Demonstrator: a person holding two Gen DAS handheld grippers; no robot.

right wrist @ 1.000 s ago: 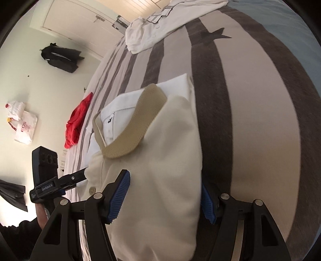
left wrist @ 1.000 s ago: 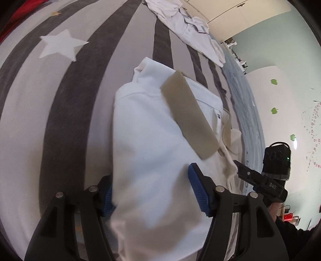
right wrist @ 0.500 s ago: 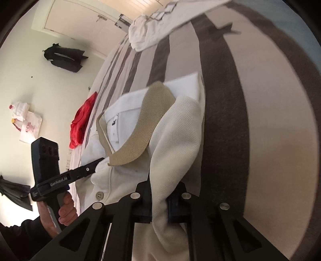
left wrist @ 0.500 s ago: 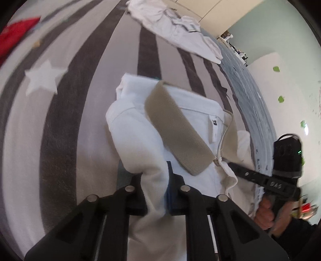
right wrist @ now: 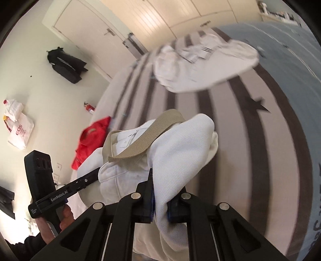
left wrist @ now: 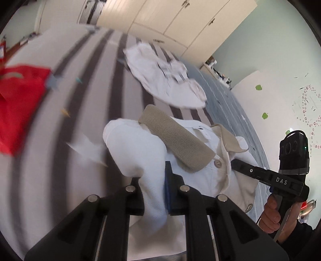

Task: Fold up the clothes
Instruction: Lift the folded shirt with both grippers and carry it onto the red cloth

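Left wrist view, left claw (left wrist: 154, 192) clamped on white polo shirt (left wrist: 138, 152), right claw (right wrist: 160, 202) likewise.

Left wrist view: camera mounted behind the left gripper (left wrist: 154, 181), looking forward and downward along its 2 fingers, close over the white polo shirt (left wrist: 140, 152) and the striped bed cover (left wrist: 66, 112); the right gripper (left wrist: 234, 163) enters from the right edge. Right wrist view: camera behind the right gripper (right wrist: 160, 197), same downward slant, equally close; the left gripper (right wrist: 94, 175) enters from the left edge. Shared field: the polo shirt near, the pile of white clothes (left wrist: 166, 80) (right wrist: 202, 66) far, the red garment (left wrist: 18, 104) (right wrist: 90, 138) to the left, the cupboard doors (left wrist: 180, 22) (right wrist: 180, 14) beyond the bed.
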